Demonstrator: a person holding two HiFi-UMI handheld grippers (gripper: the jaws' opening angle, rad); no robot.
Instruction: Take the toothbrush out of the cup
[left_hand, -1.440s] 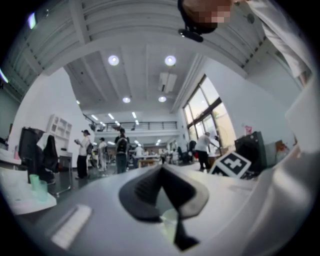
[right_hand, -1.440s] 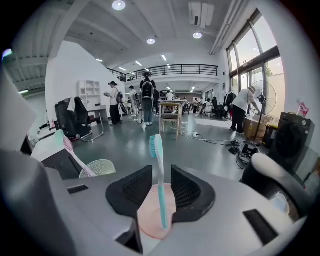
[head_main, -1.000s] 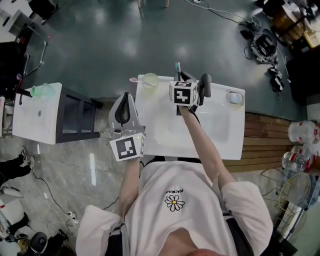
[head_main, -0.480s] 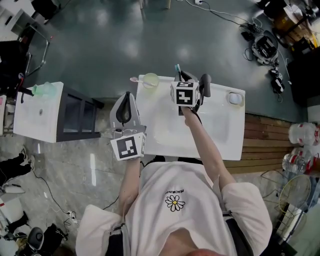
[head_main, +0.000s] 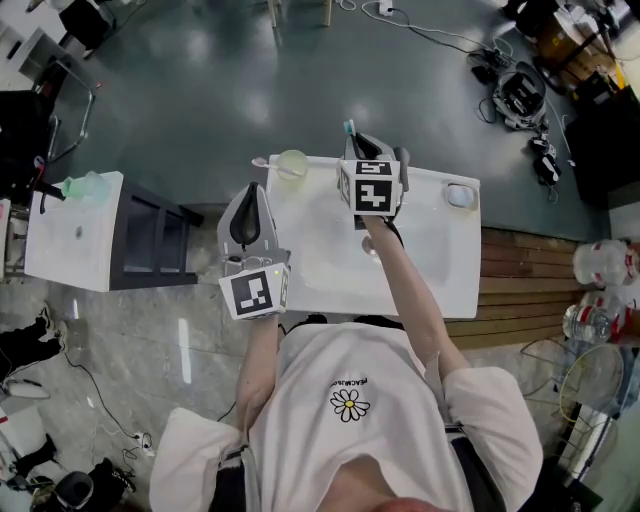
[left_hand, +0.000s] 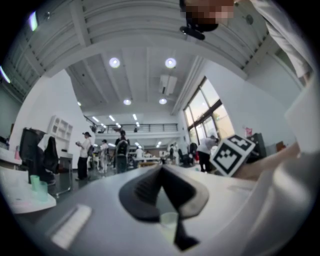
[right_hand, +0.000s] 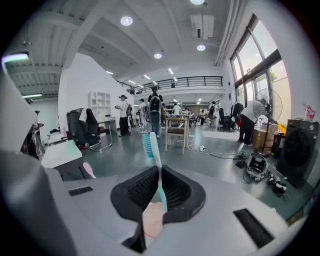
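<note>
Your right hand-held gripper (right_hand: 159, 192) pinches the toothbrush (right_hand: 151, 149) by its handle at frame centre, bristles up, above the worktop (head_main: 430, 250), likely for a straight withdrawal. Left hand-held gripper (left_hand: 161, 174) is pressed together, empty, idle.

White washbasin counter (head_main: 450, 270), black cabinet (head_main: 150, 235) beside it, wooden decking (head_main: 525, 290), cables (head_main: 520, 95) on floor (head_main: 200, 90)

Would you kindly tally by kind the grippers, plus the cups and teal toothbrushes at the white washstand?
cup: 1
teal toothbrush: 1, held in the right gripper
grippers: 2, counting the left gripper
Total: 4
</note>
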